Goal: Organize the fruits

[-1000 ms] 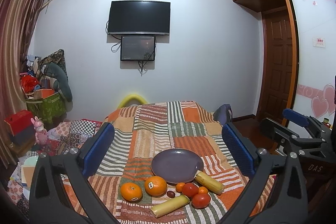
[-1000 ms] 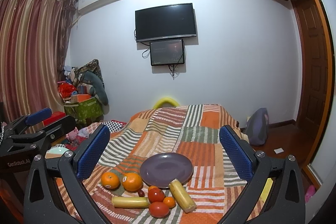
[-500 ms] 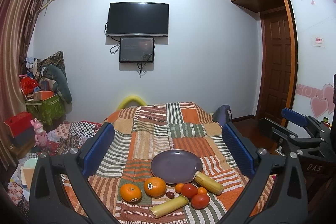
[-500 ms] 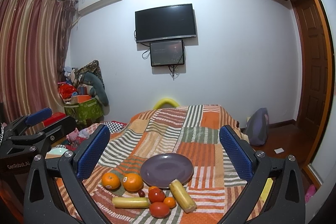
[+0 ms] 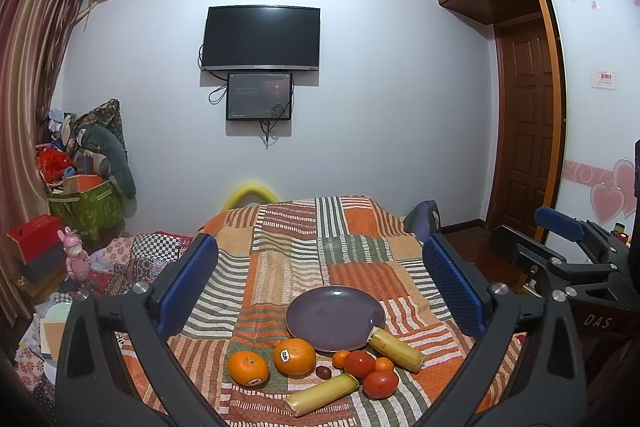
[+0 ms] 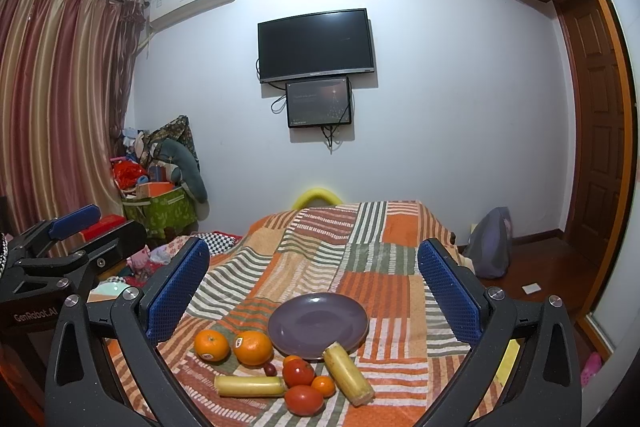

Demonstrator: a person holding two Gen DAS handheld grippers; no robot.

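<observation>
Left gripper [image 5: 320,283] and right gripper [image 6: 314,285] both hang above the patchwork bedspread [image 5: 352,251], jaws spread wide, holding nothing. The fruits [image 6: 280,371] lie clustered on the cloth just beside the near rim of the purple plate [image 6: 318,323], which carries none; 1 corn cob [image 6: 348,373] touches its edge.

Fruits [image 5: 320,367] lie before the plate [image 5: 335,319] (2 oranges [image 5: 294,356] leftmost).

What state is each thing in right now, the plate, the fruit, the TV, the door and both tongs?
Purple plate: empty, one corn end on its rim.
Oranges: on the blanket, beside the plate.
Tomatoes: on the blanket.
Corn pieces: lying flat.
TV: dark.
Small screen: lit.
Door: closed.
Left tongs: open, empty.
Right tongs: open, empty.
</observation>
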